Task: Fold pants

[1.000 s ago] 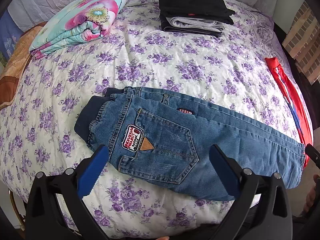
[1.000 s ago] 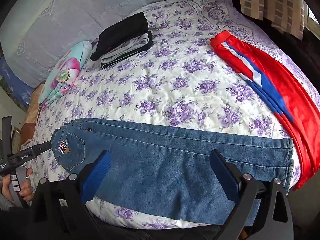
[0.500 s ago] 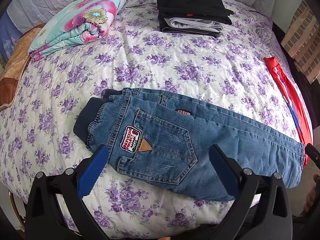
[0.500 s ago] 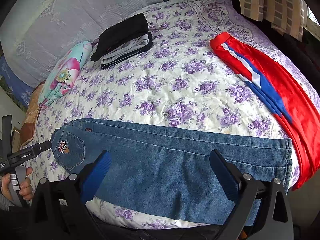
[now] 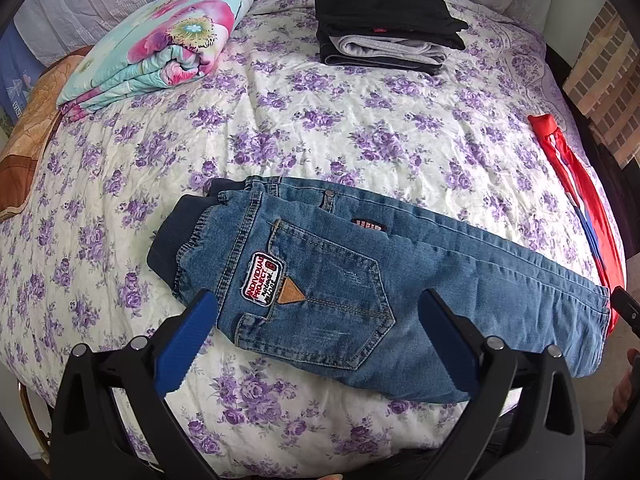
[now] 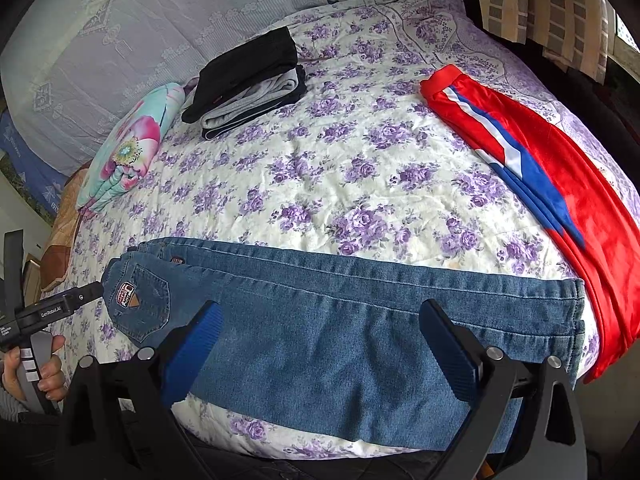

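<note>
I see the jeans (image 5: pixel 400 280) lying flat along the near edge of the bed (image 5: pixel 320 128), legs laid one over the other, waistband to my left and hems toward the red track pants (image 6: pixel 540 184). My left gripper (image 5: pixel 316 336) hovers over the jeans' back pocket, its fingers spread and holding nothing. My right gripper (image 6: pixel 320 344) hangs above the jeans' legs, fingers likewise wide apart. Beyond the jeans sit a stack of folded clothes (image 5: pixel 384 32) and a floral blanket (image 5: pixel 160 44).
</note>
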`<action>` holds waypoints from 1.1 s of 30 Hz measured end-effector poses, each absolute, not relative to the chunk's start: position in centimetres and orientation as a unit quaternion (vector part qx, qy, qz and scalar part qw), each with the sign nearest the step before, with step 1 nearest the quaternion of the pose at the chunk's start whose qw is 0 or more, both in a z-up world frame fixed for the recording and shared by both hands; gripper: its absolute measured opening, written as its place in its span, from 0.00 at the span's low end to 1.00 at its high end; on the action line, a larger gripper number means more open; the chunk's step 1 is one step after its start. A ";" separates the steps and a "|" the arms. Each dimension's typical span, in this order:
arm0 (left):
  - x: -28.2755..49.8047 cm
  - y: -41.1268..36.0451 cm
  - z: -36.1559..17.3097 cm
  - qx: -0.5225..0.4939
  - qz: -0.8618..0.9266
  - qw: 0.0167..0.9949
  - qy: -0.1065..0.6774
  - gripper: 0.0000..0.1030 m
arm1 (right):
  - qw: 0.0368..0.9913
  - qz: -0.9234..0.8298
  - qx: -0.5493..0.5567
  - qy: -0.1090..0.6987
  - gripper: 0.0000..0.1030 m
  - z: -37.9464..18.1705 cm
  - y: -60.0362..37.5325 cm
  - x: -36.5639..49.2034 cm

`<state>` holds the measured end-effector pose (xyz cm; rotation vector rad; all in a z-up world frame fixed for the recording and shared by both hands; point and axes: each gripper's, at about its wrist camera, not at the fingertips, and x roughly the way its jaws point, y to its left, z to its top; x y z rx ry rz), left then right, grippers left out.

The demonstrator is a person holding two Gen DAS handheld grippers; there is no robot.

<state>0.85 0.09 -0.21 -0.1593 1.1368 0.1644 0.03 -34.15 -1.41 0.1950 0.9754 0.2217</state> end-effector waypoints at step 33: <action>1.6 -0.1 -0.6 -0.077 0.075 0.834 0.541 0.95 | 0.873 0.107 0.091 0.466 0.96 -1.6 -34.3 0.0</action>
